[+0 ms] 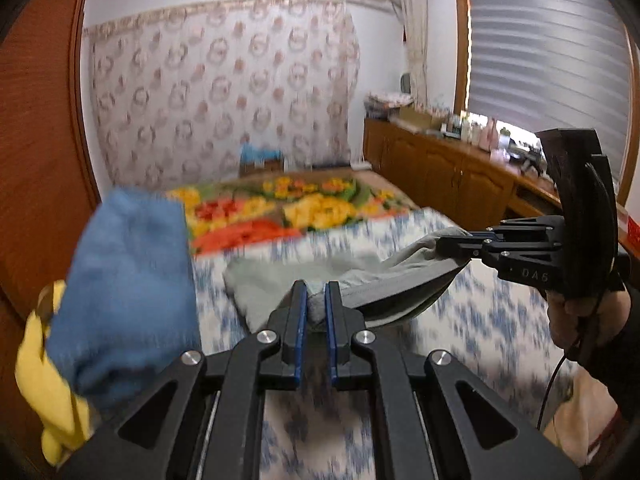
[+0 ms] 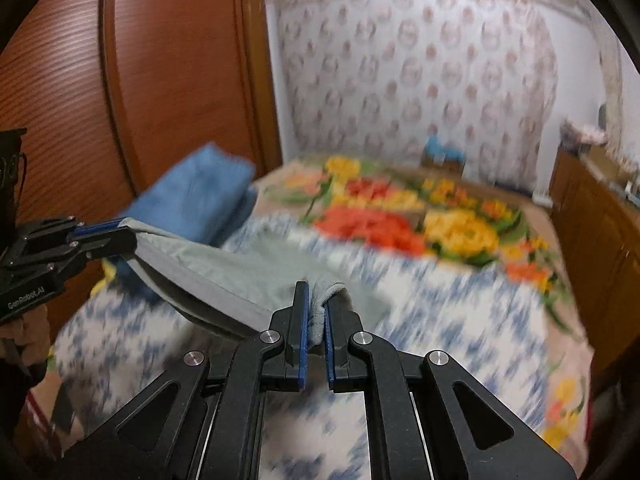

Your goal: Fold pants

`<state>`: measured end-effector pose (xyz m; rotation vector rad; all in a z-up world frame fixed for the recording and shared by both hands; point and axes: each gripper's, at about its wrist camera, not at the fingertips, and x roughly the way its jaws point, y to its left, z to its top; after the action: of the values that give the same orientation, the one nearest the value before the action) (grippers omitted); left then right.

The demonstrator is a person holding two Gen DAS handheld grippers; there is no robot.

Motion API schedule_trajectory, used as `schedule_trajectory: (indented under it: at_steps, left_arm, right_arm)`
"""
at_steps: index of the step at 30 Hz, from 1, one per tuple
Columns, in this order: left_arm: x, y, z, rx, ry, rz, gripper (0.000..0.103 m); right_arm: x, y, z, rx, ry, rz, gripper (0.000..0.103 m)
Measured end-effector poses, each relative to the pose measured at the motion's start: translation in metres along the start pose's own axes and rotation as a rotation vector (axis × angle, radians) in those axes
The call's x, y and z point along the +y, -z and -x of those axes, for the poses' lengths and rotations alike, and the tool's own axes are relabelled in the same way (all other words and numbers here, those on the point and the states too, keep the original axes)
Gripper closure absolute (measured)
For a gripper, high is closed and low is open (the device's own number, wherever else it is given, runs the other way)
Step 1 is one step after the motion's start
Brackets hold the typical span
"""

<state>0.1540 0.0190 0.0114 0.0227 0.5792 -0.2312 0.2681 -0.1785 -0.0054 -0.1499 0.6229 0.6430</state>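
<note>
Grey pants (image 1: 400, 276) hang stretched between my two grippers above the blue-and-white bedspread (image 1: 460, 312). In the left wrist view my left gripper (image 1: 316, 292) is shut on a bunched grey edge of the pants, while my right gripper (image 1: 448, 246) pinches the far end at the right. From the right wrist camera, my right gripper (image 2: 318, 296) is shut on a grey fold of the pants (image 2: 224, 276), and the left gripper (image 2: 120, 232) grips the other end at the left. The rest of the pants sags onto the bed.
A folded blue cloth (image 1: 128, 272) and a yellow cloth (image 1: 44, 368) lie at the bed's left side by a wooden wardrobe (image 2: 160, 80). A floral blanket (image 2: 400, 216) covers the far bed. Wooden cabinets (image 1: 440, 168) with clutter stand along the right wall.
</note>
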Motion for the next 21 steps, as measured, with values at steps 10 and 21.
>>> schedule_trajectory:
  at_steps: [10, 21]
  left_arm:
    - [-0.031, 0.068, 0.032, 0.058, 0.041, 0.010, 0.098]
    - [-0.038, 0.108, 0.056, 0.083, 0.063, 0.052, 0.098]
  right_arm:
    - [0.031, 0.069, 0.006, 0.093, -0.027, -0.044, 0.099]
    - [0.056, 0.116, 0.027, 0.102, -0.023, -0.056, 0.099]
